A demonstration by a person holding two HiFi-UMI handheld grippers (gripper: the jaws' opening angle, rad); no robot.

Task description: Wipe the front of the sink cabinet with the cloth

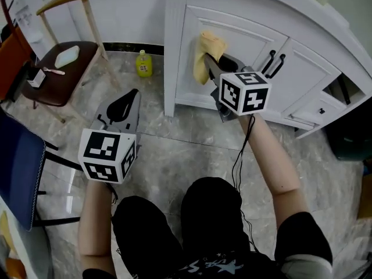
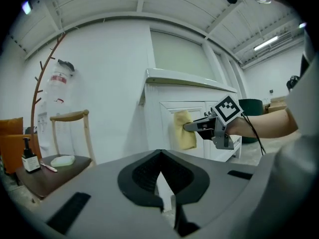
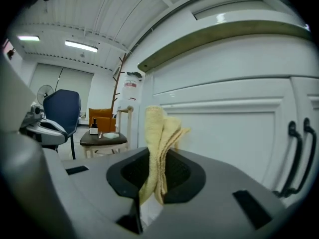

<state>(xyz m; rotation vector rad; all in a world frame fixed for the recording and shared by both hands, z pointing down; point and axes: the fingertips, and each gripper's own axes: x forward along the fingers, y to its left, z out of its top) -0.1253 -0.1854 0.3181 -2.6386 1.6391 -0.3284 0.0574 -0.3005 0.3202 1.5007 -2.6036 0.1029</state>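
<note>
Right tool [image 1: 210, 64] grips the cloth [image 1: 203, 50] — cabinet door [image 1: 250, 36] just beyond, running right; left tool [image 1: 131, 97] well back, jaws together, empty.

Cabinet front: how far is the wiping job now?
Done: the right gripper is shut on the yellow cloth. In hand: the cloth is at the left cabinet door. Left: I see no wiped marks, so the whole front may remain. The left gripper is shut, empty.
</note>
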